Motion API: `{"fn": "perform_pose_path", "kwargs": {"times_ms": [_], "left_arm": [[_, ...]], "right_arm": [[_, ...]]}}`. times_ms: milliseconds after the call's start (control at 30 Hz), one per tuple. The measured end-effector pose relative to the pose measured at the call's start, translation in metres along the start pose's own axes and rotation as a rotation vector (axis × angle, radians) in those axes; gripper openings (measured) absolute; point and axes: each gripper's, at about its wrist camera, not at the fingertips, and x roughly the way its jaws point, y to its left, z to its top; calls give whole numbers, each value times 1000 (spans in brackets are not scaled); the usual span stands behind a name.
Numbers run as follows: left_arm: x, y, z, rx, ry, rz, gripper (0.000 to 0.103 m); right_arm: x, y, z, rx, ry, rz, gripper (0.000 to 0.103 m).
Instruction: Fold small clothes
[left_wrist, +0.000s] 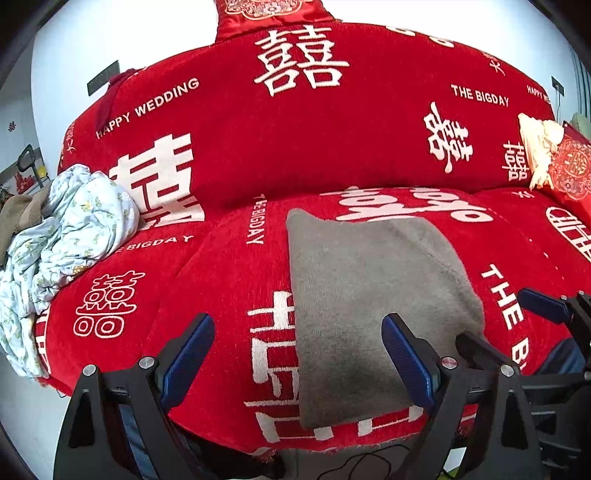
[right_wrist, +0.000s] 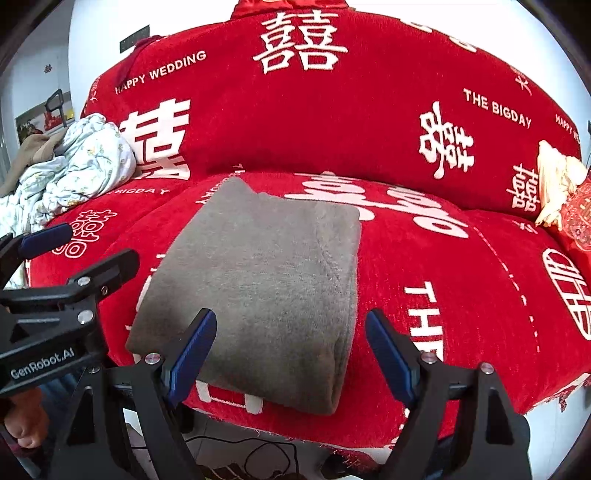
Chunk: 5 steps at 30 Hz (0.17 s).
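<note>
Two hand-held grippers are hovering over the front edge of a red sofa (right_wrist: 424, 110) covered in white wedding lettering, where a grey garment (right_wrist: 266, 280) is lying flat on the middle seat cushion, its near end hanging slightly over the front edge. The left gripper (left_wrist: 299, 362) is standing with its jaws wide apart and empty, one blue pad poised over the garment's near corner without visibly pressing on it. The right gripper (right_wrist: 291, 354) is likewise gaping and holding nothing, straddling the garment's near right corner. The cloth is already looking like a tidy rectangle, so a fold appears to be under way, with another likely to come. The next move is calling for each gripper to descend onto a near corner and pinch. A crumpled pale floral cloth (left_wrist: 66, 229) is waiting at the sofa's left end.
</note>
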Motion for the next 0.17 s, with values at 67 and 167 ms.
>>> {"fn": "perform_pose_path", "kwargs": {"times_ms": [67, 167], "left_arm": [[8, -1, 1, 0, 16, 4, 93], [19, -2, 2, 1, 43, 1, 93]], "right_arm": [[8, -2, 1, 2, 16, 5, 85], [21, -6, 2, 13, 42, 18, 85]]}}
